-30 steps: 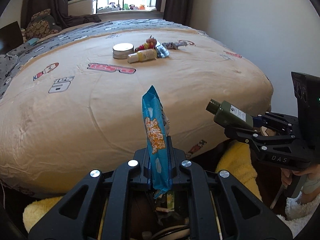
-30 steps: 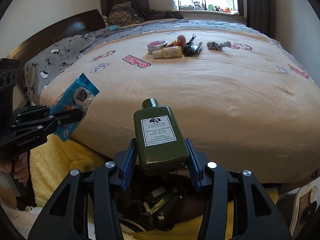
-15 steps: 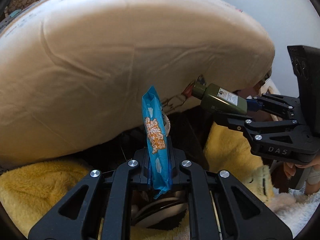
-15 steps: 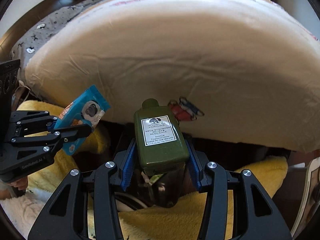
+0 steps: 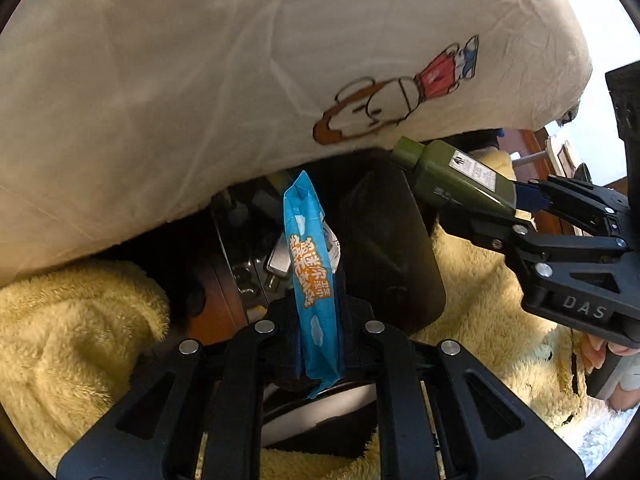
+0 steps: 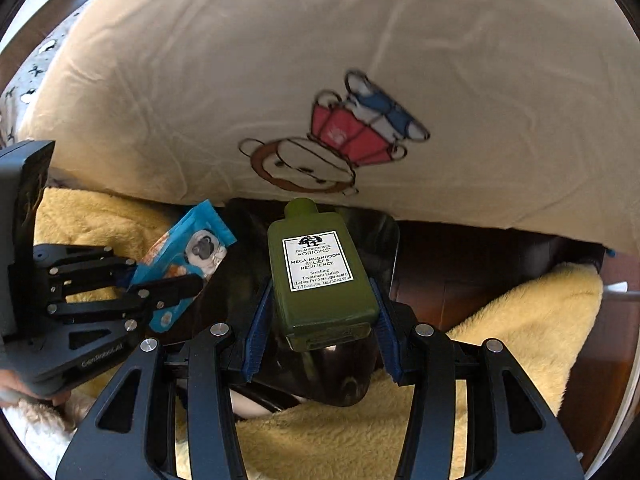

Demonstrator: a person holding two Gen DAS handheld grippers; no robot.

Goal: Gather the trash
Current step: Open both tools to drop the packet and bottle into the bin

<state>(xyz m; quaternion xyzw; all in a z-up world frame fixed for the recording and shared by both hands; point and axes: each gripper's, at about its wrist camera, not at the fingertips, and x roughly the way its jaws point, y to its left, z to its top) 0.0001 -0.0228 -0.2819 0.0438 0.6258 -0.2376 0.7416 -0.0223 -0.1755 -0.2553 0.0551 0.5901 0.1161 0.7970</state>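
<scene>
My left gripper (image 5: 318, 320) is shut on a blue snack wrapper (image 5: 310, 276), held upright. It also shows in the right wrist view (image 6: 184, 256) at the left. My right gripper (image 6: 320, 312) is shut on a green lotion bottle (image 6: 320, 272) with a white label. The bottle also shows in the left wrist view (image 5: 456, 182) at the right. Both grippers hover over a black bin (image 5: 392, 240), seen in the right wrist view (image 6: 384, 240) below the bottle. The bin holds several dark items, hard to make out.
The beige bedspread (image 5: 240, 60) with a cartoon print hangs over the bed's edge just beyond the bin. Yellow fluffy fabric (image 5: 68, 320) lies on both sides of the bin (image 6: 520, 340). Brown wooden floor (image 6: 460, 264) shows to the right.
Both grippers have dropped from above the bed's top down past its edge and now point at the bin. Each keeps its hold.
</scene>
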